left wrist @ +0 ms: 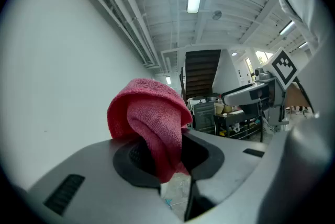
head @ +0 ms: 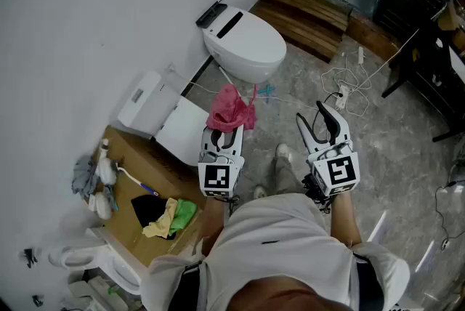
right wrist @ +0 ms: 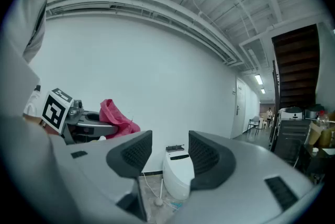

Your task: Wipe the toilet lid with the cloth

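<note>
My left gripper (head: 224, 129) pinches the pink cloth (head: 231, 110) near the toilet lid (head: 245, 41), my right gripper (head: 323, 120) gapes wide, and the cardboard box (head: 129, 158) holds rags (head: 173, 216).

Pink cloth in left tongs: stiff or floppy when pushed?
Probably floppy: the pink cloth bunches and droops over the left tongs. Likely light, since one pinched fold carries it. Its looped weave looks grippy, not slippery.
</note>
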The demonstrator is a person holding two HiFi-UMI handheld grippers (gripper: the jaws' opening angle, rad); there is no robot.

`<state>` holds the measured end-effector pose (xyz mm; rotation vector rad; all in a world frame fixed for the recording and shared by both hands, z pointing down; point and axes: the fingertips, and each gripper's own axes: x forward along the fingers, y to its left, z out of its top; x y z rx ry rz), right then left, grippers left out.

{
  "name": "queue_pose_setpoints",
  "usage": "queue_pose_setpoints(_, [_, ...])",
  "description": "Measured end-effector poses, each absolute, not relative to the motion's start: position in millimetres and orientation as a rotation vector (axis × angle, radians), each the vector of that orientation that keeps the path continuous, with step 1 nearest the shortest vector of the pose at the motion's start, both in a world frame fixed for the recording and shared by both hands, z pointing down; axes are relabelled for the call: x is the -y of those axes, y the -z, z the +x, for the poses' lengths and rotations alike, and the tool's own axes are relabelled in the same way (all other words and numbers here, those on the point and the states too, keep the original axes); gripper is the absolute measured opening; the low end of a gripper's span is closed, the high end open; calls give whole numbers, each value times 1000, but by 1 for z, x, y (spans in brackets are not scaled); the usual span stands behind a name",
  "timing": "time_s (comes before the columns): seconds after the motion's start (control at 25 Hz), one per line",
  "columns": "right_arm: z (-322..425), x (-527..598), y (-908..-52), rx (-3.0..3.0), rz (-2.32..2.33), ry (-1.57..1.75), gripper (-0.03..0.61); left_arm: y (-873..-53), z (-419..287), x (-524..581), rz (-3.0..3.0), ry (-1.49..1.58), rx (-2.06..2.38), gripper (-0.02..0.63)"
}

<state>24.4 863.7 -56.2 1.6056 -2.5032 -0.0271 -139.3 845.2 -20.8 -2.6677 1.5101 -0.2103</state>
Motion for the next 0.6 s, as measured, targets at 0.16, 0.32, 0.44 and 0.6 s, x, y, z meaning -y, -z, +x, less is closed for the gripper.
queue_pose_setpoints(0.16, [33, -825, 48, 2531, 1602, 4, 218, 16, -128, -811, -2668, 211, -1507, 109])
queue_pose_setpoints(0.32, [47, -776, 38, 2537, 1561, 6, 218, 13, -108, -768, -2662, 220, -1515, 109])
queue_pose_setpoints(0.44, [57, -739, 33, 2553, 1515, -8, 218, 12, -95, -737, -2656, 234, -1540, 109])
queue_pose_setpoints(0.6, [68, -694, 32, 2579, 1454, -15, 218, 12, -79, -696, -2641, 254, -1582, 109])
